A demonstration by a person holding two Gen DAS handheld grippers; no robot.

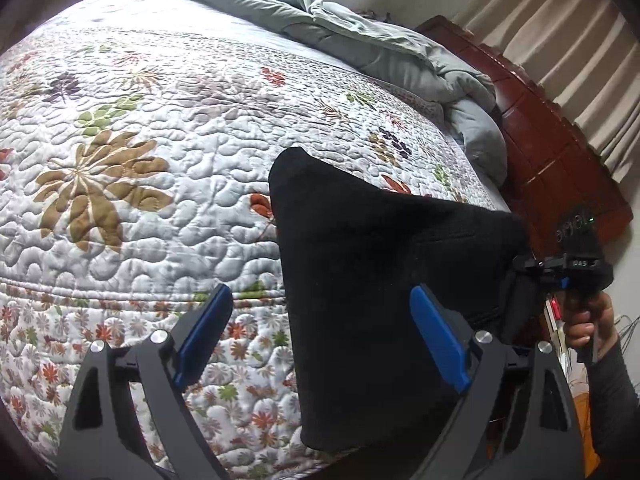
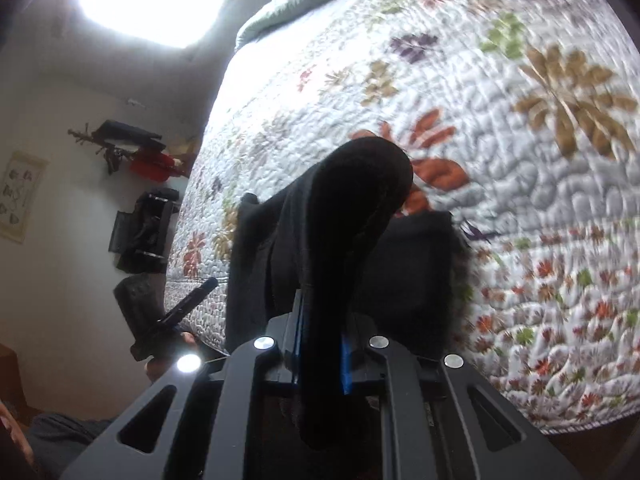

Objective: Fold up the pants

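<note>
Black pants (image 1: 380,280) lie folded on the near edge of the floral quilt (image 1: 140,160) and hang over the bed's side. My left gripper (image 1: 320,336) is open and empty, with its blue pads either side of the pants' left edge and above it. My right gripper (image 1: 524,264) is at the pants' right end. In the right wrist view it (image 2: 322,344) is shut on a lifted bunch of the pants (image 2: 352,220), which drapes over its fingers. The left gripper shows there at the lower left (image 2: 188,304).
A grey-green duvet (image 1: 360,40) is heaped along the far side of the bed. A dark wooden bed frame (image 1: 560,140) and curtains stand at the right. Shelves with dark items (image 2: 140,200) hang on the wall past the bed's end.
</note>
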